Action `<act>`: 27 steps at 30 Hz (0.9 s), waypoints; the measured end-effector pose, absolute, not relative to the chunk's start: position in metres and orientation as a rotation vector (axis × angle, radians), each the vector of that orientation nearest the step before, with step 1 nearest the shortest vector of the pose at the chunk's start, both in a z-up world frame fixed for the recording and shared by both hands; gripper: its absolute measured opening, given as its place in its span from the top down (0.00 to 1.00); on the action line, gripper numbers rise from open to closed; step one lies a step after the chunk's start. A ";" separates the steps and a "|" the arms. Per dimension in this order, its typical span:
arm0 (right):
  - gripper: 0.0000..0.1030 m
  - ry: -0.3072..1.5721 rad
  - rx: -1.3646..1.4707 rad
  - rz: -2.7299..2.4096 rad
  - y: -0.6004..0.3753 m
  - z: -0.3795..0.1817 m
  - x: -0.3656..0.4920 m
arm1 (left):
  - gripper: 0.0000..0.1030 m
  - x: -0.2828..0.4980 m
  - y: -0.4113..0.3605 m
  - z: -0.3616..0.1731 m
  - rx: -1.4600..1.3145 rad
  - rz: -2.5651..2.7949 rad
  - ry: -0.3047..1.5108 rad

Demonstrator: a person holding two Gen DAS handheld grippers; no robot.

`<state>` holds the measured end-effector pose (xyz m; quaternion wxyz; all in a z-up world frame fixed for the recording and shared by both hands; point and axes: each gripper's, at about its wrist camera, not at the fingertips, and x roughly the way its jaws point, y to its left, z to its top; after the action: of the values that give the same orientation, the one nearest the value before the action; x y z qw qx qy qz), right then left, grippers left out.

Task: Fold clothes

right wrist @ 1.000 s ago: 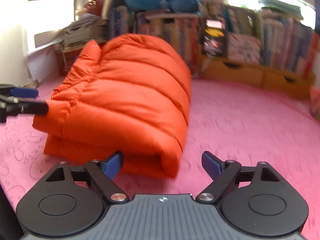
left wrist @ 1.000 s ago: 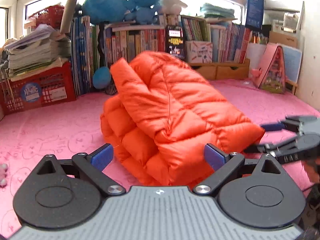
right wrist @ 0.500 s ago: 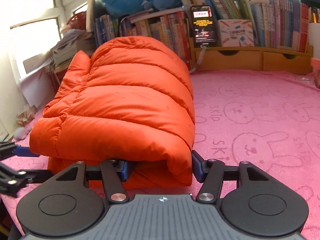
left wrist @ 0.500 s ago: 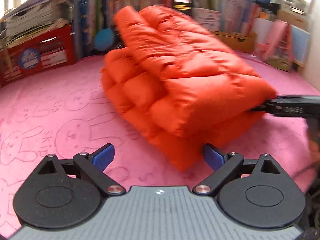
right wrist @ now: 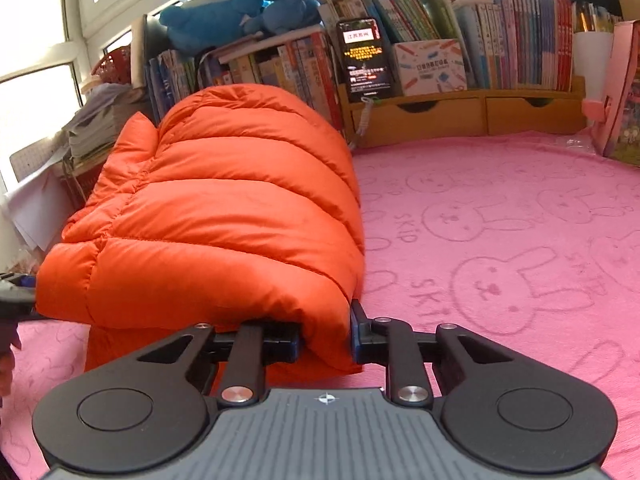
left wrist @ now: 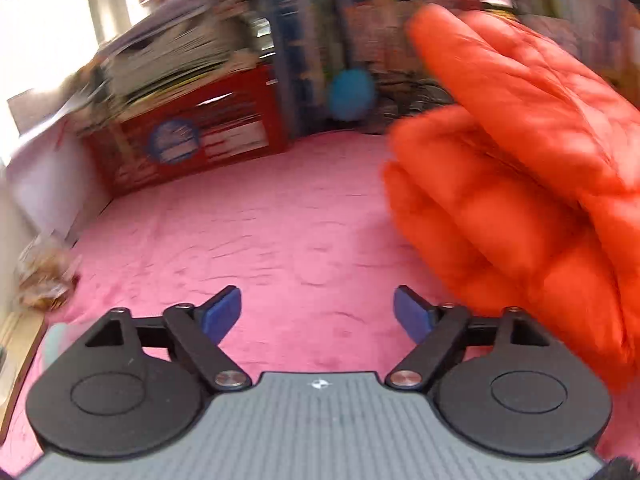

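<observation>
A folded orange puffer jacket (right wrist: 224,216) lies in a thick bundle on the pink bunny-print cloth (right wrist: 500,240). My right gripper (right wrist: 324,338) is at its near right corner. Its jaws are closing, and both pads press on the padded edge between them. In the blurred left wrist view the jacket (left wrist: 520,184) fills the right side. My left gripper (left wrist: 318,314) hangs over bare pink cloth to the left of it, jaws closing with nothing between them. The left gripper's tip (right wrist: 16,292) also shows at the left edge of the right wrist view, beside the jacket's far corner.
Along the back stand a bookshelf (right wrist: 440,60), wooden drawers (right wrist: 460,116), a lit phone (right wrist: 364,60) and blue plush toys (right wrist: 236,0). A red crate (left wrist: 192,136) under stacked papers stands at the back left. A pink stand (right wrist: 616,92) is at the right edge.
The right jaws have closed from wide apart onto the jacket's near corner. The left gripper has swung left off the jacket, over bare cloth, and its jaws have narrowed a little.
</observation>
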<state>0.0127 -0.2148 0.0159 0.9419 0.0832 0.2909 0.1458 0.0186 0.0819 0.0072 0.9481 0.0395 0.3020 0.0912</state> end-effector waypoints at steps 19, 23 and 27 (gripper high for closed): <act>0.77 0.637 0.343 0.304 -0.232 -0.002 0.028 | 0.11 -0.043 0.053 -0.003 -0.094 -0.262 0.728; 0.77 0.638 0.349 0.307 -0.231 -0.004 0.029 | 0.11 -0.045 0.060 -0.009 -0.170 -0.341 0.752; 0.77 0.637 0.343 0.307 -0.227 -0.004 0.030 | 0.15 -0.033 0.038 -0.018 -0.128 -0.320 0.726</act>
<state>0.0302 -0.2275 -0.0038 0.9239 0.1670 0.3103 0.1494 -0.0333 0.0376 -0.0183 0.9203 -0.0621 0.3535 -0.1556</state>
